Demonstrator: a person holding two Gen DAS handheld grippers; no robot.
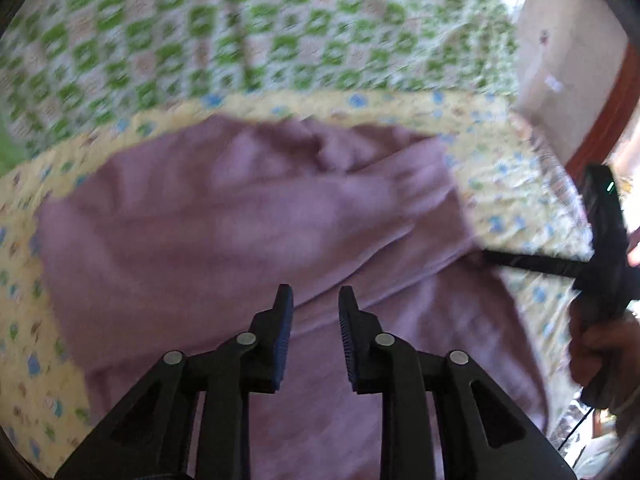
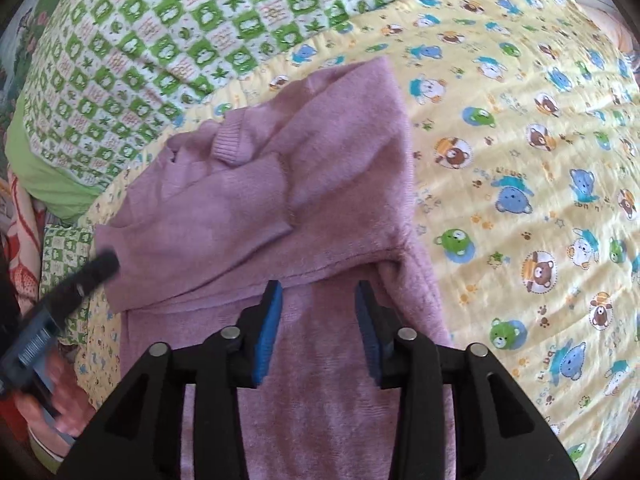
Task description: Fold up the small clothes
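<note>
A small pink-purple knit sweater [image 2: 256, 200] lies partly folded on a yellow cartoon-bear quilt [image 2: 520, 160], with a sleeve and ribbed cuff [image 2: 228, 144] laid across its body. It also shows, blurred, in the left wrist view [image 1: 240, 220]. My left gripper [image 1: 316, 300] is open and empty above the sweater's lower part. My right gripper [image 2: 319, 292] is open and empty just above the sweater, near a fold edge. The right gripper shows in the left wrist view [image 1: 600, 248] at the sweater's right edge. The left gripper shows in the right wrist view [image 2: 80, 280] at the sweater's left edge.
A green-and-white checked blanket [image 2: 160, 40] lies beyond the quilt. A red-patterned cloth [image 2: 24, 240] is at the far left. A wall and a red-brown wooden frame [image 1: 600, 120] stand to the right of the bed.
</note>
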